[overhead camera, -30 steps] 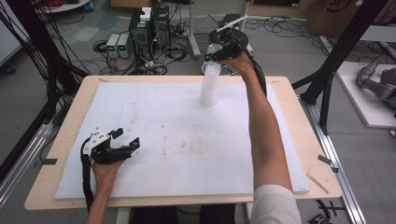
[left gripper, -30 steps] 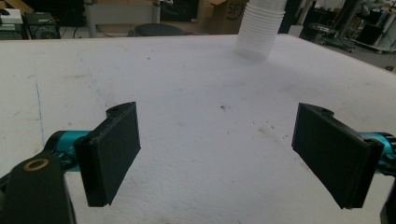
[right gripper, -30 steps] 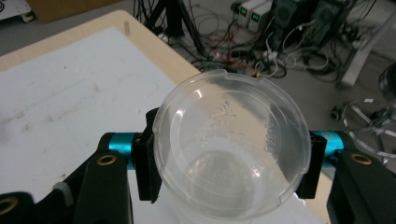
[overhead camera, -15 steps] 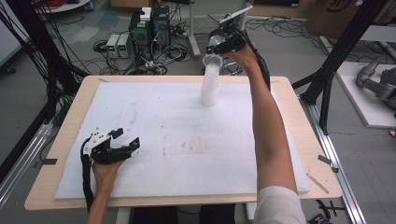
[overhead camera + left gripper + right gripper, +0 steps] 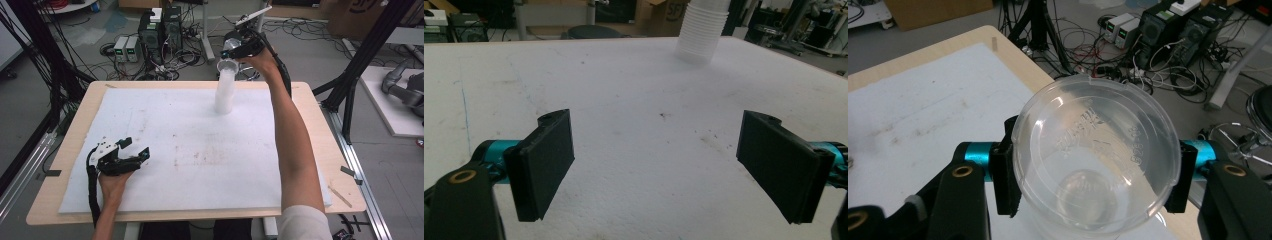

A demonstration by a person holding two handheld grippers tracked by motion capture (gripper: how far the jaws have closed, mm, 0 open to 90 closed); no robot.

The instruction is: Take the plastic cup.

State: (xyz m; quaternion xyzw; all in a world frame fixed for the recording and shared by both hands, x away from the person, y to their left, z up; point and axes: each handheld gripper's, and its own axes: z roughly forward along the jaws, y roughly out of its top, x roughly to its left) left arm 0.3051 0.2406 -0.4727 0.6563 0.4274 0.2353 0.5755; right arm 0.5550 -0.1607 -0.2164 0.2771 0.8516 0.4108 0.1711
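Note:
A tall stack of white plastic cups [image 5: 224, 95] stands upright at the far middle of the white foam sheet [image 5: 190, 150], and its lower part [image 5: 701, 30] shows far off in the left gripper view. Just above the stack's top, my right gripper [image 5: 239, 49] is shut on a clear plastic cup [image 5: 1095, 160], its pads pressing on both sides below the rim. I cannot tell whether that cup is free of the stack. My left gripper [image 5: 136, 146] rests at the near left of the sheet, its jaws [image 5: 656, 165] wide open with nothing between them.
The foam sheet covers most of a wooden table [image 5: 332, 150]. Computer boxes [image 5: 160, 25] and tangled cables lie on the floor beyond the far edge. Black frame posts [image 5: 367, 55] stand at the right and left sides.
My right gripper has risen slightly with the clear cup above the stack. The left gripper has stayed where it was.

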